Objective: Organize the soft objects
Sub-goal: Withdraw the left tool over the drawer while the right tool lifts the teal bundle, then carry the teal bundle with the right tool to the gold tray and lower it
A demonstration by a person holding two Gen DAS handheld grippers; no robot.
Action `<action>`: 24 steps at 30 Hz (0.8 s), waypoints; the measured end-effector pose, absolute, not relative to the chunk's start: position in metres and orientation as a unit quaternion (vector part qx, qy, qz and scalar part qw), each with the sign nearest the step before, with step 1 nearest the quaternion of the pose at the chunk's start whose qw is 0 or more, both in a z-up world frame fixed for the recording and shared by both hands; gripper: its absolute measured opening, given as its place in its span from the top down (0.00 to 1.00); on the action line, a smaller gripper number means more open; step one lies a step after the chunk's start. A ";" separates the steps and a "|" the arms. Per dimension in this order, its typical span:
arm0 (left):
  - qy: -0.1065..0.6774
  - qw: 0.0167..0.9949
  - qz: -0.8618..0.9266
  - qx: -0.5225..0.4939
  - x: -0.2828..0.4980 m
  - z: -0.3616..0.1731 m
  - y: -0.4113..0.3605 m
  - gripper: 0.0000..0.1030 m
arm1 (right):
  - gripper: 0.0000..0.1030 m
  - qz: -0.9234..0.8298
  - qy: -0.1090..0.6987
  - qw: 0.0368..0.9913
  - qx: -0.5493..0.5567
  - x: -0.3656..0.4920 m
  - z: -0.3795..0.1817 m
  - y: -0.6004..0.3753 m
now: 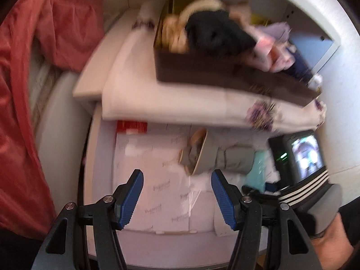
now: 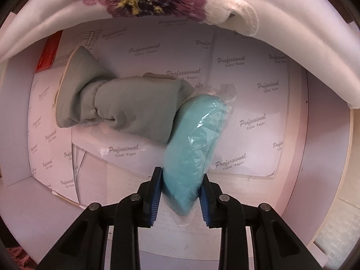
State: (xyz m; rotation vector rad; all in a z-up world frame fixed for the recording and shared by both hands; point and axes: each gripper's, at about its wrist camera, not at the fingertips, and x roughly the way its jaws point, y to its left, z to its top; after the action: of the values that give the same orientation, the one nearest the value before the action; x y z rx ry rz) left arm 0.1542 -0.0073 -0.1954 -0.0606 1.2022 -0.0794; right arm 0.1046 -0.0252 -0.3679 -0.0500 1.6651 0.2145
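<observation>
Right gripper clamped on plastic-wrapped teal cloth bundle, left gripper released and empty: keep squeeze mid-bundle, film looks slippery, clear grey-green fabric mitt.

White cabinet walls rose at twelve to two o'clock, with an open cubby at two. A red curtain hung at nine. White printed paper lined the pale drawer.
</observation>
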 end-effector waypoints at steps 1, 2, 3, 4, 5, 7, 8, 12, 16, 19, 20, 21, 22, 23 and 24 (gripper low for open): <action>0.582 0.812 -0.035 -0.030 0.155 -0.205 -0.006 0.38 | 0.72 0.096 0.737 0.668 -0.022 0.104 -0.367 -0.025; 0.596 0.802 -0.030 -0.031 0.156 -0.213 -0.004 0.38 | 0.73 0.097 0.737 0.669 -0.022 0.104 -0.367 -0.026; 0.605 0.796 -0.026 -0.032 0.156 -0.219 -0.003 0.38 | 0.73 0.098 0.736 0.669 -0.021 0.103 -0.367 -0.026; 0.618 0.785 -0.021 -0.033 0.157 -0.227 -0.001 0.38 | 0.74 0.098 0.736 0.670 -0.019 0.103 -0.366 -0.027; 0.623 0.782 -0.016 -0.035 0.157 -0.231 0.001 0.38 | 0.74 0.098 0.735 0.670 -0.016 0.103 -0.366 -0.029; 0.633 0.773 -0.008 -0.040 0.158 -0.239 0.004 0.38 | 0.75 0.095 0.735 0.672 -0.011 0.102 -0.364 -0.033; 0.639 0.768 -0.008 -0.041 0.158 -0.242 0.005 0.38 | 0.75 0.093 0.735 0.672 -0.013 0.101 -0.363 -0.035; 0.661 0.749 -0.004 -0.036 0.156 -0.257 0.006 0.38 | 0.75 0.081 0.737 0.671 -0.018 0.097 -0.362 -0.042; 0.674 0.737 -0.002 -0.043 0.154 -0.267 0.008 0.38 | 0.75 0.075 0.738 0.671 -0.021 0.092 -0.357 -0.048; 0.676 0.736 0.000 -0.047 0.153 -0.270 0.012 0.38 | 0.75 0.074 0.732 0.677 -0.018 0.090 -0.348 -0.051; 0.676 0.736 -0.001 -0.047 0.154 -0.270 0.010 0.38 | 0.75 0.075 0.730 0.679 -0.016 0.089 -0.344 -0.052; 0.675 0.736 -0.001 -0.049 0.154 -0.271 0.011 0.38 | 0.75 0.075 0.727 0.682 -0.012 0.089 -0.339 -0.054; 0.676 0.736 -0.002 -0.051 0.154 -0.271 0.012 0.38 | 0.75 0.077 0.724 0.686 -0.009 0.089 -0.334 -0.055; 0.676 0.735 -0.002 -0.051 0.154 -0.271 0.012 0.38 | 0.75 0.078 0.720 0.690 -0.005 0.088 -0.329 -0.055; 0.676 0.735 -0.003 -0.051 0.155 -0.271 0.012 0.38 | 0.75 0.077 0.715 0.695 0.001 0.087 -0.323 -0.057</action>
State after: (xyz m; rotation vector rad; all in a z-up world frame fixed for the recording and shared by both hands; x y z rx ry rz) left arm 0.1550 0.0123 -0.2714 -0.1118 1.4850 -0.0068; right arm 0.0872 -0.0573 -0.3234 0.0014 1.5968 0.1719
